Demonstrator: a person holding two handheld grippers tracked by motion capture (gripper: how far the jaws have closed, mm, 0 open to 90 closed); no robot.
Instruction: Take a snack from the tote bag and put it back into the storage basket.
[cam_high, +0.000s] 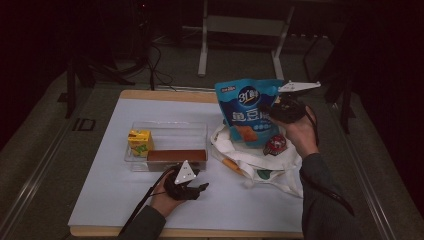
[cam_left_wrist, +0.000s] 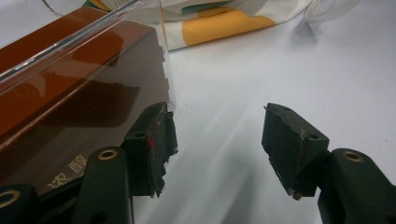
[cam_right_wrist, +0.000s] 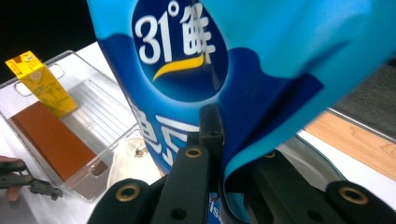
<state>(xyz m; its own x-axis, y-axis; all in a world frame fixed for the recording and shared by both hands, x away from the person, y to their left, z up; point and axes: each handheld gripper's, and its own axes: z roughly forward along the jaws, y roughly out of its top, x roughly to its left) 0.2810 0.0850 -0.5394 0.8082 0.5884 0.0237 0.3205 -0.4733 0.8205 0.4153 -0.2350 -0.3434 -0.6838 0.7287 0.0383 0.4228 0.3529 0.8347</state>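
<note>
High camera above my side, facing forward and down over whole counter (cam_high: 115, 200). My left-tongs camera low, close against clear tray (cam_left_wrist: 93, 32). My right-tongs camera raised, near blue bag (cam_right_wrist: 187, 60); shares tray with others.

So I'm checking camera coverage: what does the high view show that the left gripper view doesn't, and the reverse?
High view alone: the blue snack bag pinched in the right gripper, above the tote bag, and the yellow juice carton. Left gripper view alone: the left gripper up close, jaws apart with nothing between them. Both: the brown box in the clear bin, the white table.
</note>
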